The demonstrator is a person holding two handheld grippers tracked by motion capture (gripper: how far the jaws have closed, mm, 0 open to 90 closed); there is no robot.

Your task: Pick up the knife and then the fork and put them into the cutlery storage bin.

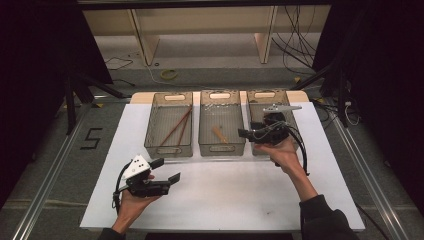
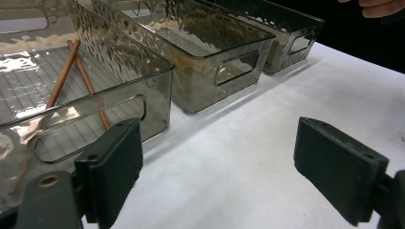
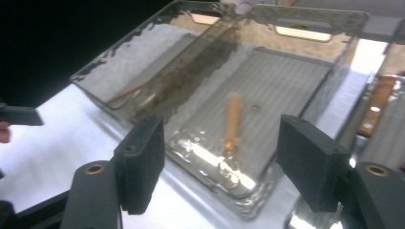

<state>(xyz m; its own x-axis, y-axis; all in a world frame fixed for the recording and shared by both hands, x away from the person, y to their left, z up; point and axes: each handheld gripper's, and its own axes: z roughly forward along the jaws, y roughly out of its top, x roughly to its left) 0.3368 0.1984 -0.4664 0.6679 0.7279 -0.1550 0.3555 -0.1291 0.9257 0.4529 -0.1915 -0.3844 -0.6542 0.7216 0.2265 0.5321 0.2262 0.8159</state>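
Note:
Three smoky see-through bins stand in a row at the back of the white table (image 1: 225,195). The left bin (image 1: 169,148) holds two brown chopsticks (image 1: 177,127), also seen through its wall (image 2: 79,71). A wooden-handled utensil (image 1: 219,134) lies in the middle bin (image 1: 221,147), its handle pale orange (image 3: 233,117). My left gripper (image 1: 166,170) rests low at the table's front left, open, with bare table between its jaws (image 2: 217,167). My right gripper (image 1: 245,134) hovers at the front of the right bin (image 1: 265,94), pointing left. It is open, empty, and facing the middle bin (image 3: 222,162).
A brown handle (image 3: 377,105) lies in the right bin at the edge of the right gripper view. Beyond the bins are wooden shelf legs and loose cables on the floor. Metal rails run along both sides of the table. White tabletop stretches in front of the bins.

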